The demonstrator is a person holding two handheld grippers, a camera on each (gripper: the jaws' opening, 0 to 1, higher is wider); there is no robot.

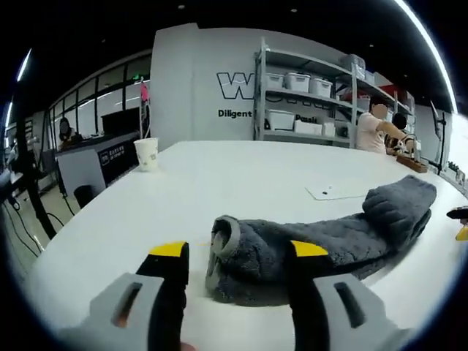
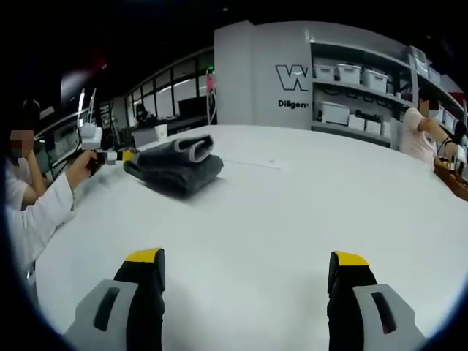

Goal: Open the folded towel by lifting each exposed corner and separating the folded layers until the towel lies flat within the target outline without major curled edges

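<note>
Folded grey towel (image 1: 322, 238) on white table (image 1: 219, 183); left gripper (image 1: 238, 252) wide, straddling its near end. Right gripper (image 2: 245, 259) wide, empty. Paper cup (image 1: 146, 154) far left.

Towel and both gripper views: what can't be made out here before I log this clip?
- Left gripper view: the towel has its near edge covered by the left gripper; fold layers and corners are unclear.
- Right gripper view: the towel is too far off to count folds; the right gripper hangs over bare table.
- Target outline: not discernible on the white table.
- Wall lettering: cut off by the shelving.
</note>
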